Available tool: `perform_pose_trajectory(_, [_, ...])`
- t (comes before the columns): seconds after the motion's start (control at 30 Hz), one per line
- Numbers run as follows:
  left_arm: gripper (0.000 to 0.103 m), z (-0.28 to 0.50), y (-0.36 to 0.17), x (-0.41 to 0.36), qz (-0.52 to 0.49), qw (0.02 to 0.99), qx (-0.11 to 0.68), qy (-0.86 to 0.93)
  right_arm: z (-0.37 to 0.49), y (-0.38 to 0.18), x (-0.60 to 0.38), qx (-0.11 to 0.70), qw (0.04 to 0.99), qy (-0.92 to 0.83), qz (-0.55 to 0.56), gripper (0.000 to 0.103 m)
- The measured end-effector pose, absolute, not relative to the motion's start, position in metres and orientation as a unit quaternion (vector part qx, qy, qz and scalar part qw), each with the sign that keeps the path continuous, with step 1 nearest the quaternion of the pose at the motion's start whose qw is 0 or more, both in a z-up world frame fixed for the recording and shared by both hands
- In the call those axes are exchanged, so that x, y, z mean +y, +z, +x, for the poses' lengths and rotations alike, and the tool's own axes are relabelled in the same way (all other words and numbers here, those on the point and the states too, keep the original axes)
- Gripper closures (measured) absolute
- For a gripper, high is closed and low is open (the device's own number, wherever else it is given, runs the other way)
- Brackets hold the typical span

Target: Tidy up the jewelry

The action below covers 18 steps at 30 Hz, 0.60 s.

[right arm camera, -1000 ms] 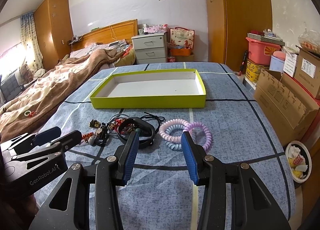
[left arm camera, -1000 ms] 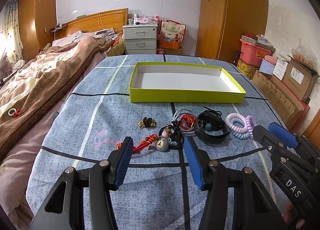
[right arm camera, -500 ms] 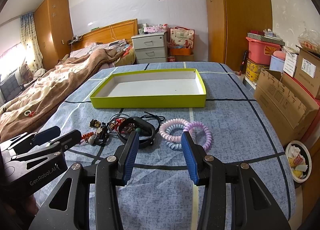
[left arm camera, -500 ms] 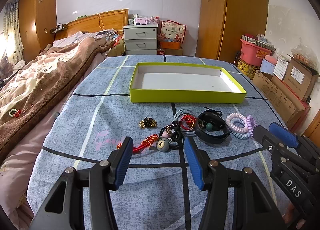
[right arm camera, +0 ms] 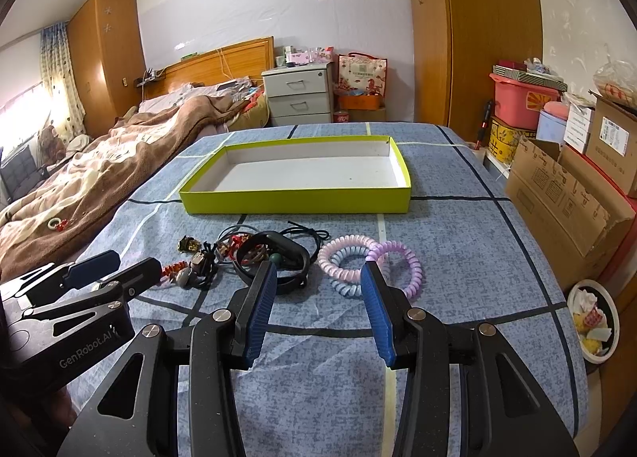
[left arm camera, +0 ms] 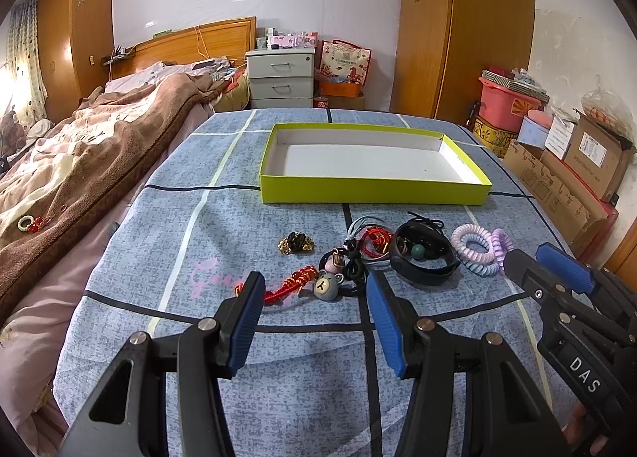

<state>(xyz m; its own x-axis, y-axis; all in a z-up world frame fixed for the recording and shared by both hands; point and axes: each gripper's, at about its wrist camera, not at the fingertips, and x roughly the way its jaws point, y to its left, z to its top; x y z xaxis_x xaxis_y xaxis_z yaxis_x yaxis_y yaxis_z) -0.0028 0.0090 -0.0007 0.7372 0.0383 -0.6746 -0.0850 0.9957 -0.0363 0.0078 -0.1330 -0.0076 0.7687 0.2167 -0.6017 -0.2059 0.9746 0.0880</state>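
Bedroom scene, blue patterned counter [left arm camera: 167, 218] beside a bed [left arm camera: 79, 162]. Yellow-green tray [left arm camera: 370, 194] sits mid-counter, nothing in it. Jewelry lies in a row in front of it: gold clip [left arm camera: 295, 243], red beaded piece [left arm camera: 292, 284], bear charm [left arm camera: 327, 286], black band [left arm camera: 424, 258], pastel coil ties [left arm camera: 477, 248]. Left gripper [left arm camera: 314, 293] wide open, holding nothing, hovering short of the charm. Right gripper [right arm camera: 318, 282] wide open, holding nothing, near the coil ties.

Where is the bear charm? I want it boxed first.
In the left wrist view the bear charm lies on the blue cloth, nearest the camera in the pile, right of the red tassel.
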Motion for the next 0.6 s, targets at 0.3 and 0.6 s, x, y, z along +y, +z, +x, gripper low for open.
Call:
perform_pose_trajectory(0.3, [0.048, -0.0028, -0.0004, 0.0097, -0.033, 0.931, 0.361, 0.033, 0.0081, -0.008, -0.1319, 0.322, 0.94, 0.112, 0.007, 0.058])
perform_pose_trajectory(0.6, [0.048, 0.0019, -0.0027, 0.012, -0.034, 0.929, 0.367, 0.033, 0.011, -0.0102, -0.1295, 0.326, 0.939, 0.112, 0.005, 0.058])
